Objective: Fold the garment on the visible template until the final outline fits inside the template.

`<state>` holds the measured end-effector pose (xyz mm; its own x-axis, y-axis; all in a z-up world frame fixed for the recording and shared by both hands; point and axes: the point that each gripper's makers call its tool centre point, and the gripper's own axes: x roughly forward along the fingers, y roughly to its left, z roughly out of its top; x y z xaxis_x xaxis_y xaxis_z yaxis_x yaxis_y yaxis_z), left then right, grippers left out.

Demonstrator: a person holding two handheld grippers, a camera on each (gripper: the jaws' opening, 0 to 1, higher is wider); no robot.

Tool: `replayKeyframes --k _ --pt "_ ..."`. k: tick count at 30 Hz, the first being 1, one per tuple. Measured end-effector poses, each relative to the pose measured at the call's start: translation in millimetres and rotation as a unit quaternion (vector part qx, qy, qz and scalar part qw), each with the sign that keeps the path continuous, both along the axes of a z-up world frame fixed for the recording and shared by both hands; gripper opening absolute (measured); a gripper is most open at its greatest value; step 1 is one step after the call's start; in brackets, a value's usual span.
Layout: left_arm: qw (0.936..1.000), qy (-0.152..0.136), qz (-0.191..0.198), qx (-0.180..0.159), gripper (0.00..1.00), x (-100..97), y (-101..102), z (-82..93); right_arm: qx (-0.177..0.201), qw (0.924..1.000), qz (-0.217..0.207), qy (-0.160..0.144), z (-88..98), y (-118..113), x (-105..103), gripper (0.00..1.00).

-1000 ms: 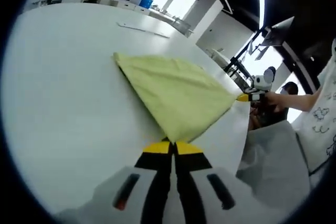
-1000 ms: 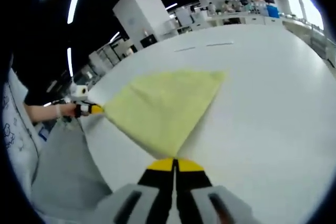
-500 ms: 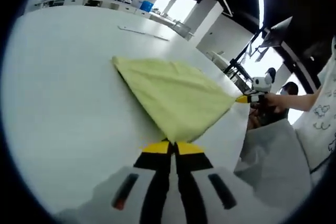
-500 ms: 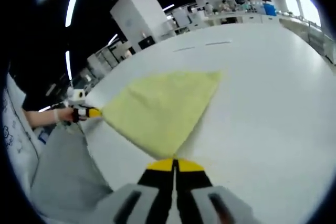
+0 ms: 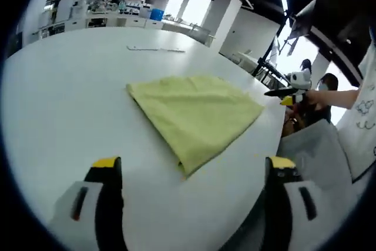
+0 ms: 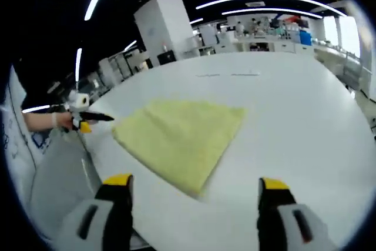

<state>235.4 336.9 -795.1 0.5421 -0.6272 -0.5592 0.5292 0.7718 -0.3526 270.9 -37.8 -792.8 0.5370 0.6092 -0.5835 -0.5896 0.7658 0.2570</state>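
Template outline: not discernible on the table point(image 5: 53, 98) around the cloth point(image 5: 197, 116). Far benches beyond the cloth: items too small to identify. Cloth's underlying layers: hidden by its top surface.

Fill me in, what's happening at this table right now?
A person is folding a yellow-green cloth on a white table with a handheld gripper in each hand. Both the left gripper and the right gripper are open and off the cloth, which lies flat as a folded piece. A moment ago each was shut on a corner of it, so they have just let go.
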Motion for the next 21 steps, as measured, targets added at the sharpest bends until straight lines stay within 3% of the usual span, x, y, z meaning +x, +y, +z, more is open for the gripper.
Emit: replayKeyframes --k 5,10,14,17,21 --pt "0.9999 -0.009 0.001 -0.004 0.99 -4.8 -5.9 10.4 -0.015 0.9998 0.008 -0.005 2.1 4.1 -5.8 1.0" --pt "0.9999 -0.014 -0.002 -0.003 0.99 -5.3 -8.3 8.7 -0.011 0.9999 0.001 -0.012 2.4 7.7 -6.1 1.0" --pt "0.9999 -0.007 0.012 -0.005 0.99 -4.3 -8.8 13.3 0.008 0.9999 -0.002 -0.01 2.6 17.2 -4.5 0.96" --pt "0.9988 -0.016 0.03 -0.034 0.99 1.2 -14.3 19.0 0.013 0.9999 -0.005 -0.008 9.6 23.1 -3.3 0.95" --pt "0.9987 -0.02 0.028 -0.037 0.99 2.5 -15.7 17.2 0.038 0.9989 -0.01 -0.024 22.6 34.2 -1.0 0.94"
